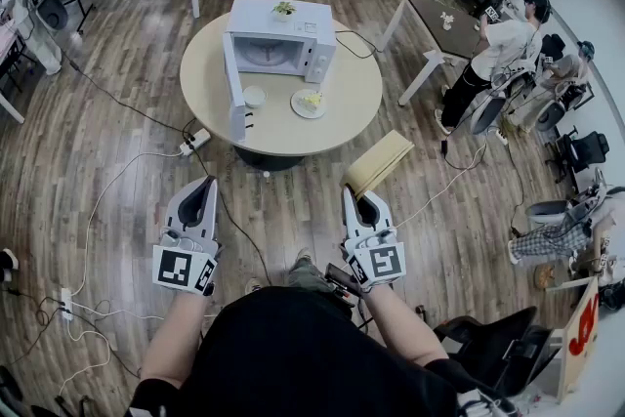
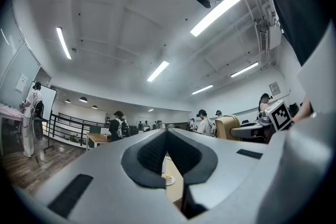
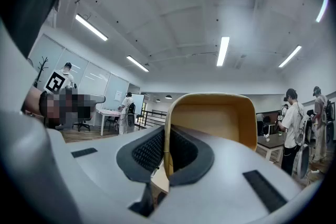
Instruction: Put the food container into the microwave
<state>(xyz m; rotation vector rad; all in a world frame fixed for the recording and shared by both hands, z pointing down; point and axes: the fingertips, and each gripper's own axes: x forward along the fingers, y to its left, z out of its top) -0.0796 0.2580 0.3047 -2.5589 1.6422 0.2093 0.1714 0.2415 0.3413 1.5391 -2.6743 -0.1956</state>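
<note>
I see one food container (image 1: 379, 163), a shallow tan tray with rounded corners. It is off the counter, out in front of me above the wood floor (image 1: 117, 142). The right gripper (image 1: 357, 202) holds it by one edge, roughly level. In the right gripper view its fingers (image 3: 149, 152) are clamped on the container's rim, and the tray stands up behind them.

The left gripper (image 1: 203, 195) hangs beside it, well apart. Its fingers (image 2: 144, 155) are pressed together with nothing between them.

Ahead stands one round counter (image 1: 352, 103) with one white microwave (image 1: 283, 39) on it. The microwave's door (image 1: 234, 93) is swung open toward me. One small white bowl (image 1: 254, 97) and one plate (image 1: 310, 104) of pale food sit in front of the microwave, near each other but not touching. One small plant (image 1: 284, 9) rests on top of the microwave.
</note>
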